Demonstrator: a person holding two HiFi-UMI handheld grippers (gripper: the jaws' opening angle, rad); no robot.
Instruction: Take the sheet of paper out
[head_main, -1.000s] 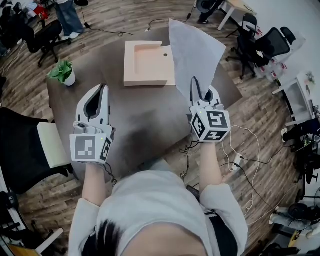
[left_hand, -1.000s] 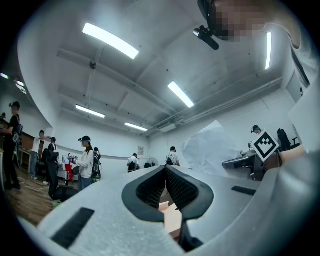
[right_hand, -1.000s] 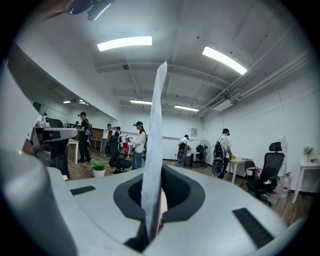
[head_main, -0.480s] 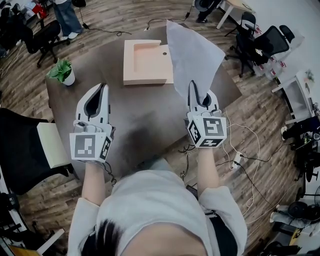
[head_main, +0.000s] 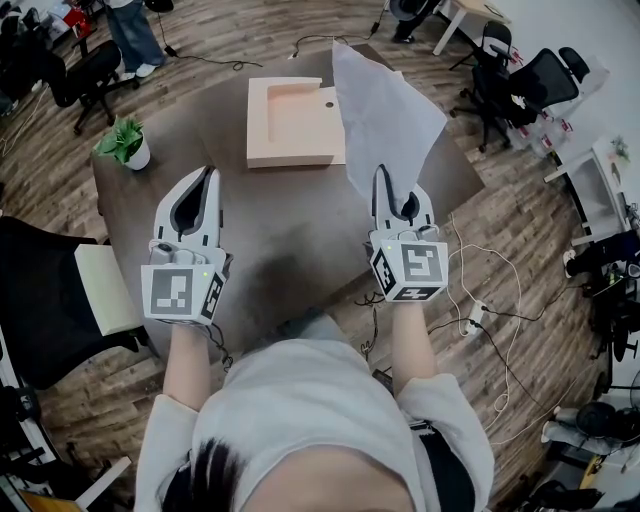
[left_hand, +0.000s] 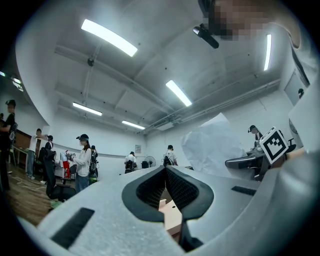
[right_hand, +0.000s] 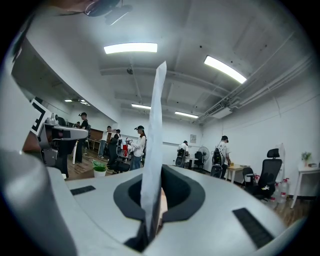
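Sheet up, edge-on to your right jaws.
Your right gripper (head_main: 384, 172) pinches the sheet of paper (head_main: 385, 105); your left gripper (head_main: 207, 173), at its 9 o'clock, is pressed together, empty.

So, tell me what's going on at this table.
A person works with a hand-held gripper in each hand. The right hand-held gripper is shut on the lower edge of the sheet of paper, holding it upright above the table, near the shallow tan box. The left hand-held gripper hangs shut and empty.
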